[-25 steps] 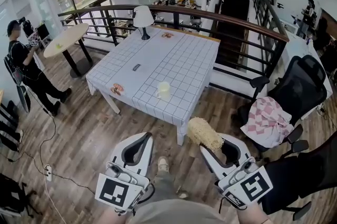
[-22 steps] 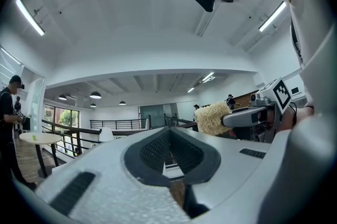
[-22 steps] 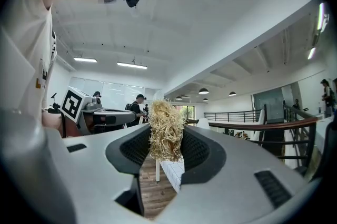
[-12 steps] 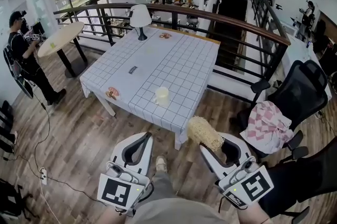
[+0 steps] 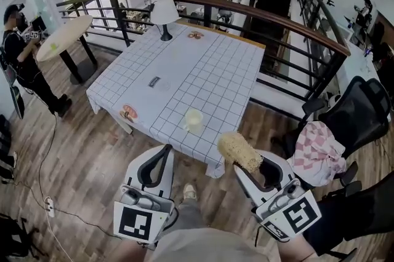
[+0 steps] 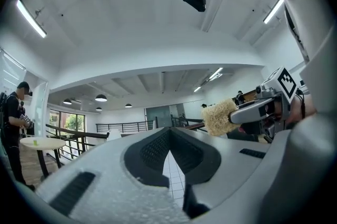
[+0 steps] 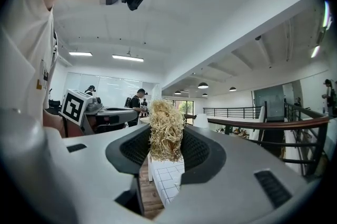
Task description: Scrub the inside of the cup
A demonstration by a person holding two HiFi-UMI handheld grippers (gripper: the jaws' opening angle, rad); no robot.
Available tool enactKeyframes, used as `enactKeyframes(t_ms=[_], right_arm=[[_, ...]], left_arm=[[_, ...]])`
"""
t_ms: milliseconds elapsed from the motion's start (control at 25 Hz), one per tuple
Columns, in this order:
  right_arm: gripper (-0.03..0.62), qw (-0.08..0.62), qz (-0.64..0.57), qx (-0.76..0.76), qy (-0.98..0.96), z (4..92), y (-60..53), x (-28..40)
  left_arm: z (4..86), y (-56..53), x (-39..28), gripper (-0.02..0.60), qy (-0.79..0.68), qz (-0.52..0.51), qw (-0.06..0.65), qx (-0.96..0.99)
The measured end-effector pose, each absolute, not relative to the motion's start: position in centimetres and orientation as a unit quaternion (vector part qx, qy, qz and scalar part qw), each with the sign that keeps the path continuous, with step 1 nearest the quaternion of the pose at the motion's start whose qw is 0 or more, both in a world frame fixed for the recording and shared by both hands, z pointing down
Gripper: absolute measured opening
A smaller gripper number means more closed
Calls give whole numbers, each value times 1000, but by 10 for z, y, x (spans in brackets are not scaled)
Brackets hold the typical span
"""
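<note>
A pale yellow cup (image 5: 193,120) stands near the front edge of the table with the white grid cloth (image 5: 209,70). My right gripper (image 5: 246,162) is shut on a tan fibrous scrubber (image 5: 239,150), which sticks up past its fingertips; the scrubber (image 7: 166,130) fills the gap between the jaws in the right gripper view. My left gripper (image 5: 161,155) is shut with nothing in it, its jaws meeting in the left gripper view (image 6: 169,150). Both grippers hang over the wooden floor in front of the table, short of the cup. The scrubber (image 6: 219,115) also shows in the left gripper view.
A white lamp (image 5: 164,11) stands at the table's far edge, a small dark object (image 5: 154,81) lies mid-table. A black office chair with a checked cloth (image 5: 320,147) is at the right. A railing (image 5: 295,27) runs behind. A person (image 5: 21,51) stands by a round table (image 5: 61,36) at the left.
The view has moved closer to the table, and the cup now sits nearer my grippers. Both grippers stay shut, the right one still on the scrubber.
</note>
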State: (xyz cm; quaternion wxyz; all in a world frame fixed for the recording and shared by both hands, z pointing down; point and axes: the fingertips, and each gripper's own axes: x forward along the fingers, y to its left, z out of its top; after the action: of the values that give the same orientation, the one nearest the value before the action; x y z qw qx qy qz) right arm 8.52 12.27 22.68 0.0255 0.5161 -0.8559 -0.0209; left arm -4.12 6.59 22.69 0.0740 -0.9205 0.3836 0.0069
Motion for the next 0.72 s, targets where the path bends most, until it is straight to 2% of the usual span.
enactKeyframes(t_ms=[440,720], right_arm=[[153,37,-6,527,-849,230,-11,75],[153,33,-12,552,-833,220,-67,72]], left_arm=[[230,-67,-42,14,351,0,51,-935],[211,-111,-34,14,284,34,59,-956]])
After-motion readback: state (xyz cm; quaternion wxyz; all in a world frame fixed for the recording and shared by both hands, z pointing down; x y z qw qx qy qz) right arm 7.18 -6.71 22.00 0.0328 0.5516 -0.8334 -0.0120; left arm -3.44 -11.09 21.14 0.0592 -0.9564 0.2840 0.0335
